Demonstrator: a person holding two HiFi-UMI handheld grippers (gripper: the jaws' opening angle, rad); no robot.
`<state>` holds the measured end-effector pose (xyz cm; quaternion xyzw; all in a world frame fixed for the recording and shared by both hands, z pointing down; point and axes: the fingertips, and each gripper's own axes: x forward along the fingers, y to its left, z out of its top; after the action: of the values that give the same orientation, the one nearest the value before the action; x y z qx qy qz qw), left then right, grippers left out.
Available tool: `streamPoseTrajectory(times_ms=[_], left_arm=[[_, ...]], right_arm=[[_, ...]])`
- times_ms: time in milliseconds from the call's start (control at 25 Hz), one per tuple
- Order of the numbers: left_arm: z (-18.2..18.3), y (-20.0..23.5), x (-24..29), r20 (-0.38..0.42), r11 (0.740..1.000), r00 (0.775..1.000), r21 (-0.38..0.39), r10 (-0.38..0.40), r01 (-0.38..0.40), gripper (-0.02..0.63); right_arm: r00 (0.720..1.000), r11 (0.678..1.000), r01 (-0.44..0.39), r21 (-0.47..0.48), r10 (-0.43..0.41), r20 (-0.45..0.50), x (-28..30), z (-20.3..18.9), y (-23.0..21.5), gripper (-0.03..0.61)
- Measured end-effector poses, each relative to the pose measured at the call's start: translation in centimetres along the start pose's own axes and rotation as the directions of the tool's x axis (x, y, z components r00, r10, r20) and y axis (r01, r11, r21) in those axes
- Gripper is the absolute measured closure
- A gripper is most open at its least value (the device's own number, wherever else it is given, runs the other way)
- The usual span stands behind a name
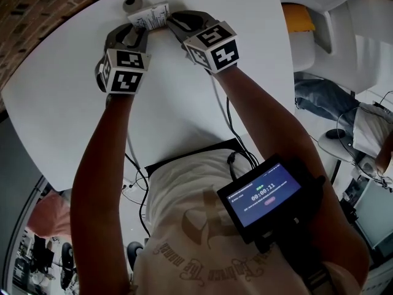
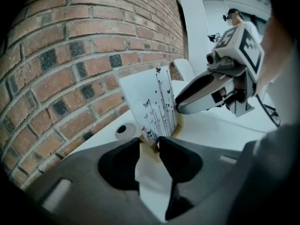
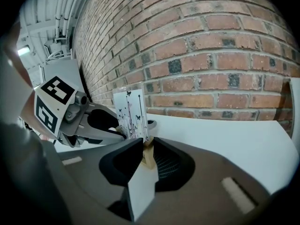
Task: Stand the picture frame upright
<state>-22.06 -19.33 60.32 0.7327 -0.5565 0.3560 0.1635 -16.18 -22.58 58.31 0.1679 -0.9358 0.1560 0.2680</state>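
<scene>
The picture frame (image 1: 149, 15), a white print of butterflies and thin stems in a pale wooden edge, stands nearly upright at the far edge of the white table (image 1: 73, 97). My left gripper (image 1: 141, 32) is shut on its lower left corner. In the left gripper view the jaws pinch the wooden edge of the frame (image 2: 154, 100) at the left gripper's tips (image 2: 151, 144). My right gripper (image 1: 175, 22) is shut on the opposite side. The right gripper view shows the frame (image 3: 132, 112) rising above the right gripper's closed tips (image 3: 148, 150).
A small grey roll (image 1: 132, 3) lies just behind the frame, close to the brick wall (image 3: 211, 55). White chairs (image 1: 319, 23) stand beyond the table's right edge. Cables (image 1: 230, 121) hang below the near edge.
</scene>
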Motion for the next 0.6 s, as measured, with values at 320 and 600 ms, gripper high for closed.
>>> streamPoseTrajectory(times_ms=[320,600], left_arm=[[0.3,0.3,-1.7,-0.004,1.000,1.000,0.000,0.011,-0.011,0.477],[-0.6,0.3,-1.5,-0.011,0.998,1.000,-0.061,0.003,-0.004,0.420]], right_arm=[[1.000,1.000,0.018,-0.022,-0.018,0.004,-0.7,1.1,1.2,0.499],[1.000,1.000,0.004,0.005,-0.004,-0.008,-0.7,-0.2,1.0,0.489]])
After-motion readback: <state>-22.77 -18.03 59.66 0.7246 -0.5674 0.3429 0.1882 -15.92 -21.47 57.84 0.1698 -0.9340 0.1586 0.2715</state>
